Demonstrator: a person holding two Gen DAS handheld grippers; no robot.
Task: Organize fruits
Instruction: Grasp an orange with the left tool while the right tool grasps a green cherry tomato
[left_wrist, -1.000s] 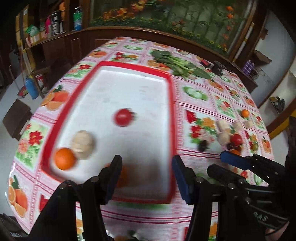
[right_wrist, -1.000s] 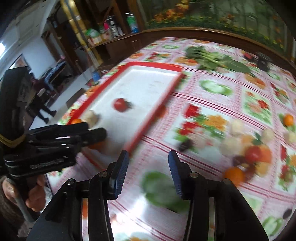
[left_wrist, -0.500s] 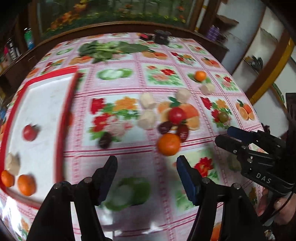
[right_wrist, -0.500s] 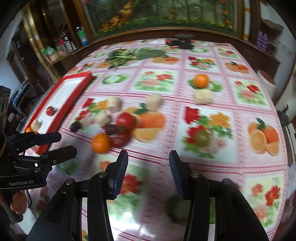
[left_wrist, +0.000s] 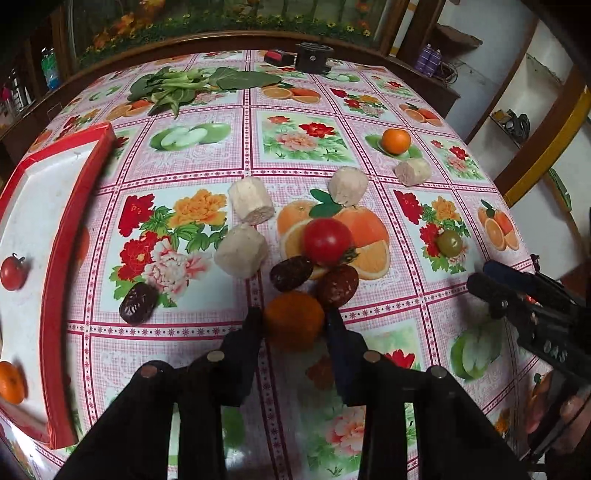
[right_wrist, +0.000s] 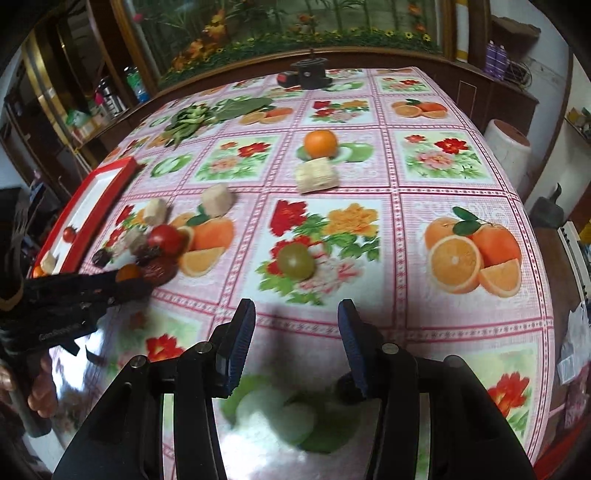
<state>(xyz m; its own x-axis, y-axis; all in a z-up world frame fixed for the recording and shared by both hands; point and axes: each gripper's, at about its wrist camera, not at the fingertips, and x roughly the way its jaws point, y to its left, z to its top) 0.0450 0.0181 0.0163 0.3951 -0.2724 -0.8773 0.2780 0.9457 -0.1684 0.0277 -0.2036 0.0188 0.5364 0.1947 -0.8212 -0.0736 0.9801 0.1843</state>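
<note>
Orange target: a small orange (left_wrist: 294, 320) sits between the two fingers of the left gripper (left_wrist: 293, 319), each pad at or very near its skin; whether the fruit is off the cloth yet cannot be told.
Left gripper state: closed down around the orange, jaws narrowed to the fruit's width.
Grip advice: the squeeze should stay across the widest part of the round fruit, gentle enough not to bruise it, and the lift should go straight up so the neighbours are not dragged along.
Close neighbours: two dark dates (left_wrist: 290, 273) (left_wrist: 338, 285) lie just beyond the fingertips, a red tomato (left_wrist: 327, 242) behind them; a careless sweep could roll them.
Destination: the red-rimmed tray (left_wrist: 59, 258) lies at the left edge of the tabletop, already carrying a tomato (left_wrist: 13, 273) and an orange (left_wrist: 11, 382).
Right gripper: the right gripper (right_wrist: 297, 336) hovers with jaws spread wide and nothing between them, near the front edge of the tabletop; a green fruit (right_wrist: 295, 261) lies just ahead of it.
Farther out: another orange (left_wrist: 396, 141) and pale chunks (left_wrist: 251, 200) remain toward the middle and far right of the tabletop.
</note>
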